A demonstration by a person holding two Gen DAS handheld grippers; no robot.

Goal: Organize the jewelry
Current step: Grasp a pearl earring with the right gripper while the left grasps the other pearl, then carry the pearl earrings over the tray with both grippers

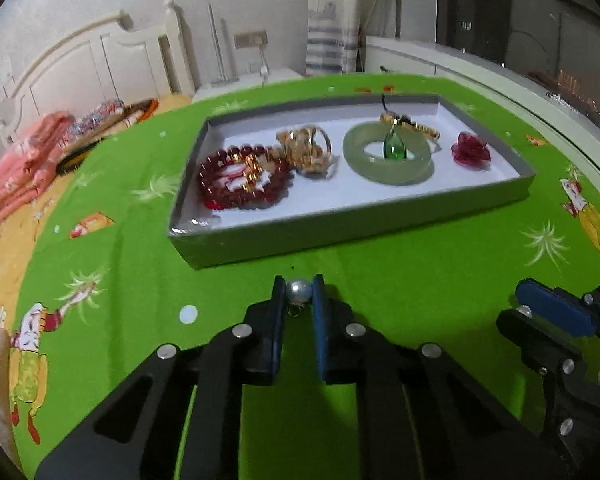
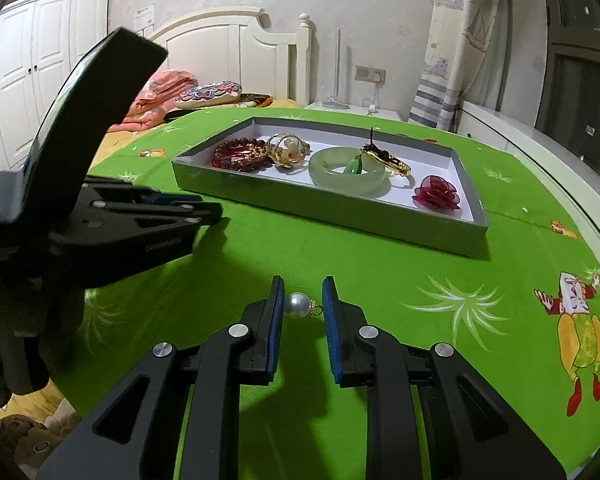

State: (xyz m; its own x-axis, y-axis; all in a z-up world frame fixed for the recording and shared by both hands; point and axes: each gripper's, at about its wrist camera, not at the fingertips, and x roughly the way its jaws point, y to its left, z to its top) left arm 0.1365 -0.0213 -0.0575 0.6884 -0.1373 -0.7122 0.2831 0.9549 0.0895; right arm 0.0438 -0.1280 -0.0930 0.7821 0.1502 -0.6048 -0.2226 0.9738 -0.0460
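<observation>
Nearly done: two pearl pcs left outside the tray

Most jewelry sits in the grey tray at 12 o'clock on the green tabletop: red bead bracelet, gold pcs, jade bangle w/ green pendant, red flower. Our left tool is clamped on a pearl just short of the tray's near wall. Our right tool brackets a second pearl w/ gold loop; left pad touches, a slight gap seems to remain at the right, so we judge it not gripped yet. Both pearls still need to go into the tray.
</observation>
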